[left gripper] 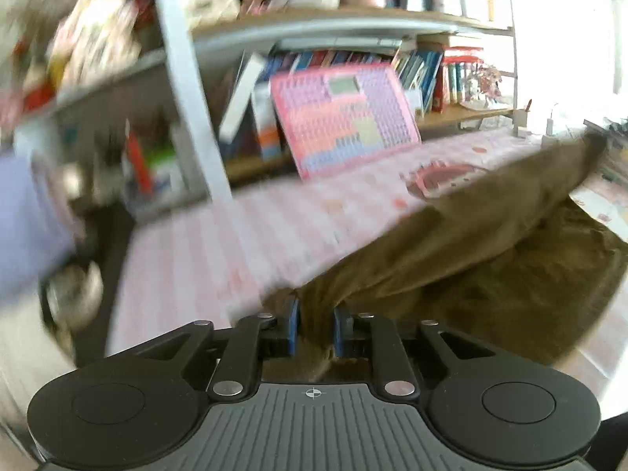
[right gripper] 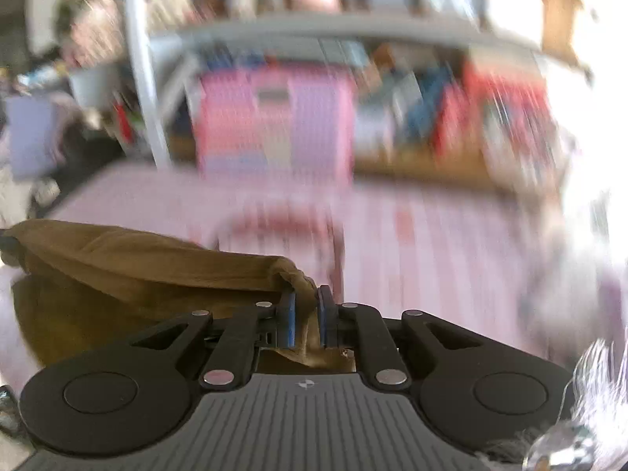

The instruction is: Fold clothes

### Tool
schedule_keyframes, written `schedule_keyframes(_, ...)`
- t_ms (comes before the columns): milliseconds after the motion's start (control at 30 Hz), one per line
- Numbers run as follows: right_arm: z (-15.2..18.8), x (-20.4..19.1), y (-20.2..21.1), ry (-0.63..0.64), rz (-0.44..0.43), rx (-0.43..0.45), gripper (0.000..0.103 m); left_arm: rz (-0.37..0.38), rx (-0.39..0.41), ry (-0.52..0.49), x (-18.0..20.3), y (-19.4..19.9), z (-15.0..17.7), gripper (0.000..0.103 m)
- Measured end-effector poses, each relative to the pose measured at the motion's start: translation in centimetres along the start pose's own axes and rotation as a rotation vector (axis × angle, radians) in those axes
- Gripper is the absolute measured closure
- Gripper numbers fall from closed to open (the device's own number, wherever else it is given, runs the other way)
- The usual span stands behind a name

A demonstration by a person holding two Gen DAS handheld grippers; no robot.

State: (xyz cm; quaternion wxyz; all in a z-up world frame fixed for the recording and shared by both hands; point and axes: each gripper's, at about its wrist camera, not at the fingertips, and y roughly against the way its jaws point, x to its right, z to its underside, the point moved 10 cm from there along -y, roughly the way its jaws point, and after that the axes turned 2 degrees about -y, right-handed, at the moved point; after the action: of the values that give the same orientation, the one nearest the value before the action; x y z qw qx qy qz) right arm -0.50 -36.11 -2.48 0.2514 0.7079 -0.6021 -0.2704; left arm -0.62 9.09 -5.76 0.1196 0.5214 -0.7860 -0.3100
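A brown garment (left gripper: 490, 243) hangs stretched above a table with a pink striped cloth (left gripper: 219, 251). My left gripper (left gripper: 317, 314) is shut on one bunched end of it; the cloth runs up and right to a far corner. My right gripper (right gripper: 307, 306) is shut on the other bunched end of the brown garment (right gripper: 129, 263), which runs left from it. The lower part of the garment sags toward the pink cloth (right gripper: 431, 259). Both views are motion-blurred.
A bookshelf (left gripper: 353, 31) packed with books stands behind the table. A pink and purple board (left gripper: 345, 117) leans against it and also shows in the right wrist view (right gripper: 274, 117). A white post (left gripper: 184, 78) rises at the left. A pink round plate (left gripper: 443, 176) lies on the cloth.
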Motion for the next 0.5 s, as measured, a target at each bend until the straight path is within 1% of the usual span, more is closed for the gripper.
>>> schedule_keyframes(33,2.5,0.2,-0.1,-0.045,0.028,-0.048,0.086,0.008,-0.025,0.045,0.0,0.1,1.2,0.074)
schedule_keyframes(67,4.8,0.4,-0.2,-0.095,0.054,-0.095,0.078,0.016,-0.046,0.102,0.0,0.3,2.3,0.07)
schedule_keyframes(100,6.6,0.5,-0.2,-0.143,0.08,-0.131,0.074,0.021,-0.06,0.165,-0.2,0.7,3.3,0.064)
schedule_keyframes(133,8.0,0.5,0.0,-0.19,0.101,-0.15,0.071,0.024,-0.069,0.22,-0.3,1.2,4.0,0.06)
schedule_keyframes(167,9.0,0.4,0.5,-0.248,0.108,-0.157,0.071,0.039,-0.081,0.289,-0.4,1.7,4.7,0.053)
schedule_keyframes(233,9.8,-0.2,1.3,-0.381,0.058,-0.151,0.069,0.073,-0.104,0.429,-0.5,2.5,5.9,0.052)
schedule_keyframes(267,10.2,-0.6,1.7,-0.448,0.028,-0.147,0.066,0.114,-0.109,0.518,-0.6,2.6,6.2,0.051)
schedule_keyframes(300,10.4,-1.0,2.0,-0.506,-0.006,-0.142,0.065,0.159,-0.102,0.64,-0.6,2.5,6.4,0.046)
schedule_keyframes(333,10.6,-1.5,2.1,-0.559,-0.042,-0.138,0.06,0.205,-0.096,0.763,-0.7,2.5,6.5,0.041)
schedule_keyframes(367,10.6,-1.9,2.0,-0.606,-0.068,-0.137,0.057,0.251,-0.086,0.895,-0.8,2.4,6.6,0.03)
schedule_keyframes(400,10.6,-2.2,1.9,-0.652,-0.089,-0.138,0.057,0.295,-0.068,1.045,-1.0,1.9,6.7,0.028)
schedule_keyframes(467,10.5,-2.5,1.7,-0.755,-0.124,-0.139,0.051,0.332,-0.034,1.236,-1.4,0.9,6.7,0.028)
schedule_keyframes(500,10.3,-2.3,1.4,-0.818,-0.133,-0.14,0.051,0.317,-0.021,1.297,-1.8,0.3,6.7,0.028)
